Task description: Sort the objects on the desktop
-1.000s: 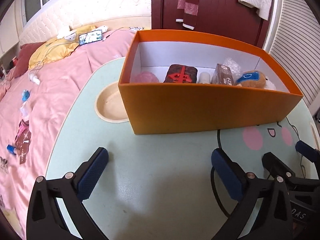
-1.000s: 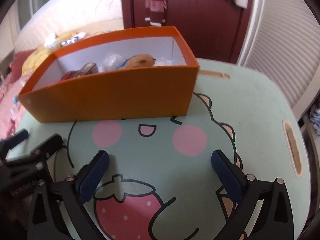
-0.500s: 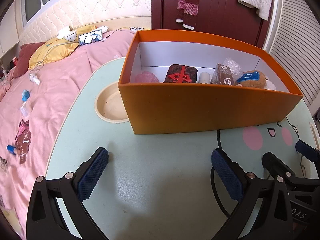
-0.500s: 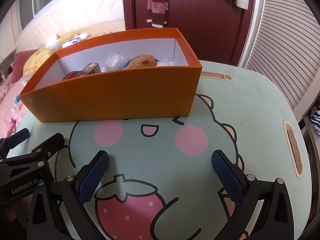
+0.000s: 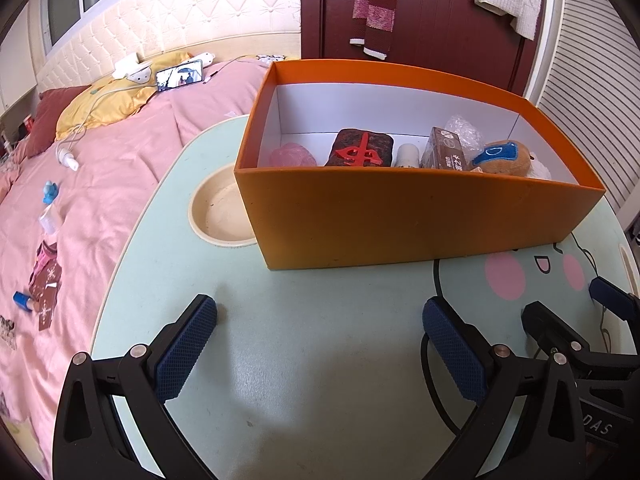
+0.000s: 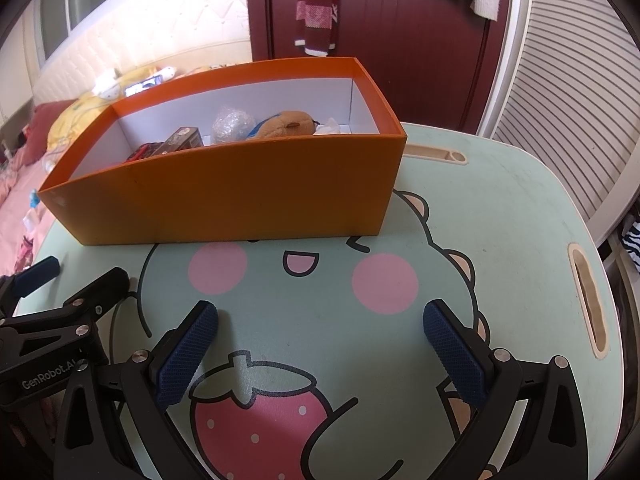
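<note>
A pale green table [image 5: 320, 380] printed with a cartoon face and a strawberry is seen beneath both grippers. Ahead of them an orange box [image 5: 400, 224] is set on the table, just beyond the fingertips of each. Beyond the left gripper's left finger a pink bed [image 5: 100, 168] is spread alongside the table, and a round cream hollow [image 5: 218, 216] in the tabletop is partly covered by the box's left corner. Inside the box, from the left as seen by the left gripper, a pink bundle [image 5: 292, 156], a dark block with a red mark [image 5: 362, 148], a small white bottle [image 5: 408, 155], a brown carton [image 5: 446, 154], a wad of clear wrap [image 5: 464, 132] and a brown plush toy [image 5: 502, 158] are laid along the floor. The left gripper [image 5: 320, 334] is held wide open over bare tabletop, with nothing between its pads. The right gripper [image 6: 320, 334] is likewise spread wide and empty above the strawberry print, beside the left one.
</note>
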A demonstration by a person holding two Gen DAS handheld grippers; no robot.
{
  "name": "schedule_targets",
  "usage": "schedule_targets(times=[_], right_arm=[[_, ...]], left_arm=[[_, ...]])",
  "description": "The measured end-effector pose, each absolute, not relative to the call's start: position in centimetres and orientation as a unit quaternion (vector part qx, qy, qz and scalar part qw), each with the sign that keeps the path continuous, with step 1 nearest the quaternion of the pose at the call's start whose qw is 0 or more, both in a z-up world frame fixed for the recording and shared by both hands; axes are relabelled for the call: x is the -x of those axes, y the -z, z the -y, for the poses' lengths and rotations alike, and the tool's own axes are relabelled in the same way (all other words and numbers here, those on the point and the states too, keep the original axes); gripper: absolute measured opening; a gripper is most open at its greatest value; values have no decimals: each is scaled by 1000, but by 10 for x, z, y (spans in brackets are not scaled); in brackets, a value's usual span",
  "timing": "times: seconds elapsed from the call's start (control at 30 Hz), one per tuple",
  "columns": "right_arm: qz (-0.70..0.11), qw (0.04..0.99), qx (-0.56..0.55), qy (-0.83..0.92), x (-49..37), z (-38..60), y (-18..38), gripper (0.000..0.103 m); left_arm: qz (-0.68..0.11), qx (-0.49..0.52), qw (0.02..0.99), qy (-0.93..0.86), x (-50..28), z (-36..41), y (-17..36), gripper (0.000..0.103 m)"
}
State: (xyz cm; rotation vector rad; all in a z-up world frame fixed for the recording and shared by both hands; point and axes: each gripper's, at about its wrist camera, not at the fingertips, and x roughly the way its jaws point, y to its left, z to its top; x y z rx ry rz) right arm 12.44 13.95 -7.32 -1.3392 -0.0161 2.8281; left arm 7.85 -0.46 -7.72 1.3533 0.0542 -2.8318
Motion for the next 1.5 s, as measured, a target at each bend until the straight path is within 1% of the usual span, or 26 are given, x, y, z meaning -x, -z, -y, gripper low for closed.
schedule_targets(times=[1.5], right_arm=[[11,-6,425,-905,-116,-154,70,103]], left_arm=[[-18,-432,9,902,-75,-6,76,103]])
